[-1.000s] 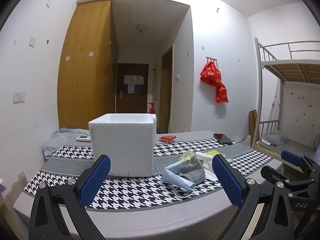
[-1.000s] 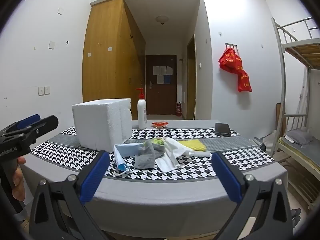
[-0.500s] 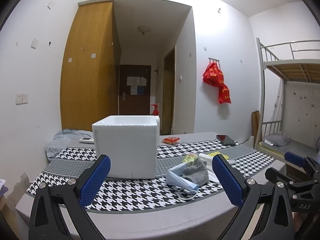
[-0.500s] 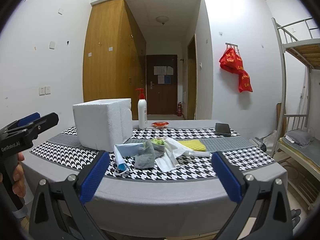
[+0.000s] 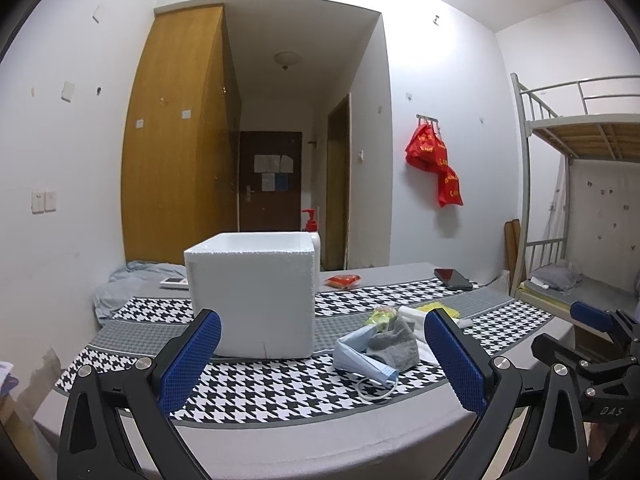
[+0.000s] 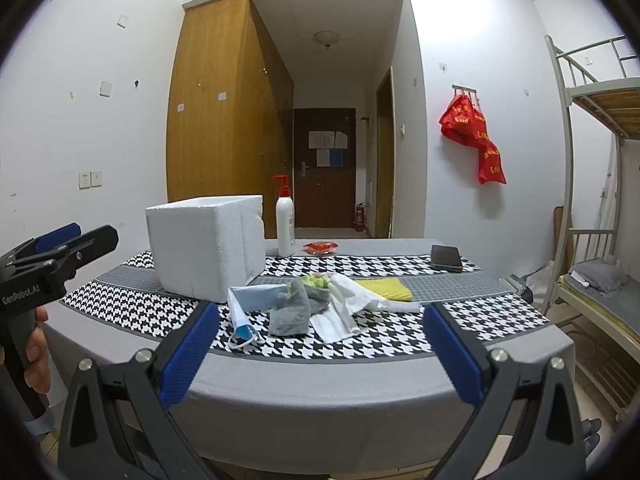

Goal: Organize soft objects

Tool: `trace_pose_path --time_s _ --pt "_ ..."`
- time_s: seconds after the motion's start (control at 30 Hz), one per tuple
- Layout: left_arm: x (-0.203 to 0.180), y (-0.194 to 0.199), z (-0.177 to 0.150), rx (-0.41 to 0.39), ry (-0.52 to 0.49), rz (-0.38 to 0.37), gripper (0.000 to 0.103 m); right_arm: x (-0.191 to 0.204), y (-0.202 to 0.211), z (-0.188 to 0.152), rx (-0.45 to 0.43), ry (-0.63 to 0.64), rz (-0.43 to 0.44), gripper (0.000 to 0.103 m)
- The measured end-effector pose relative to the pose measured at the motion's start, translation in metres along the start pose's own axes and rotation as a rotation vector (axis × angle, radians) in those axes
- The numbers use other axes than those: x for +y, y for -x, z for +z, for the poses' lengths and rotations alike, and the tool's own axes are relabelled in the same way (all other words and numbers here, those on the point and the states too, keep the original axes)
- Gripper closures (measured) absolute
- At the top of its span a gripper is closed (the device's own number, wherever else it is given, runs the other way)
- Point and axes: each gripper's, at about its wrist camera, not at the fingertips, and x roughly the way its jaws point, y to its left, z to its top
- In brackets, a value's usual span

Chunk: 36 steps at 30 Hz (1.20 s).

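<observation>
A heap of soft things lies on the houndstooth cloth: a blue face mask (image 6: 250, 300) (image 5: 362, 358), a grey sock (image 6: 290, 312) (image 5: 394, 346), white cloth (image 6: 344, 308), a yellow sponge cloth (image 6: 384, 289) and a green item (image 6: 316, 280). A white foam box (image 6: 206, 246) (image 5: 252, 296) stands to their left. My left gripper (image 5: 320, 356) is open, held short of the table in front of the box. My right gripper (image 6: 320, 346) is open, held short of the table edge facing the heap. Nothing is between either pair of fingers.
A pump bottle (image 6: 285, 224), a red packet (image 6: 320, 247) and a black phone (image 6: 445, 258) sit at the table's far side. A bunk bed (image 6: 600, 200) stands at the right. The left gripper's body and a hand (image 6: 36, 344) show at left in the right wrist view.
The left gripper has tilted up and drifted a little, so the box and heap sit lower and nearer the centre. The right wrist view is almost unchanged. Both grippers stay open.
</observation>
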Motion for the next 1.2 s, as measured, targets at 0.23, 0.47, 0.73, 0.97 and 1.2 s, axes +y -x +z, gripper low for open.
trace_pose_path --time_s 0.23,0.47,0.73,0.97,1.2 --pt "-0.002 0.0 0.001 0.002 -0.003 -0.003 0.001 -0.001 0.0 0.0 -0.002 -0.003 0.001 0.0" --pt "-0.001 -0.002 0.003 0.011 0.008 -0.006 0.001 -0.003 0.0 0.0 -0.003 -0.006 -0.003 0.0" --pt "-0.004 -0.003 0.008 0.01 0.009 -0.022 0.001 -0.008 0.004 0.003 -0.019 -0.009 -0.013 0.0" --pt "-0.008 0.0 0.011 -0.009 -0.004 -0.039 0.001 -0.01 0.005 0.003 -0.019 -0.016 -0.02 0.0" --pt "-0.006 -0.004 0.012 0.001 0.001 -0.047 0.001 -0.009 0.0 0.003 0.002 -0.021 -0.006 0.0"
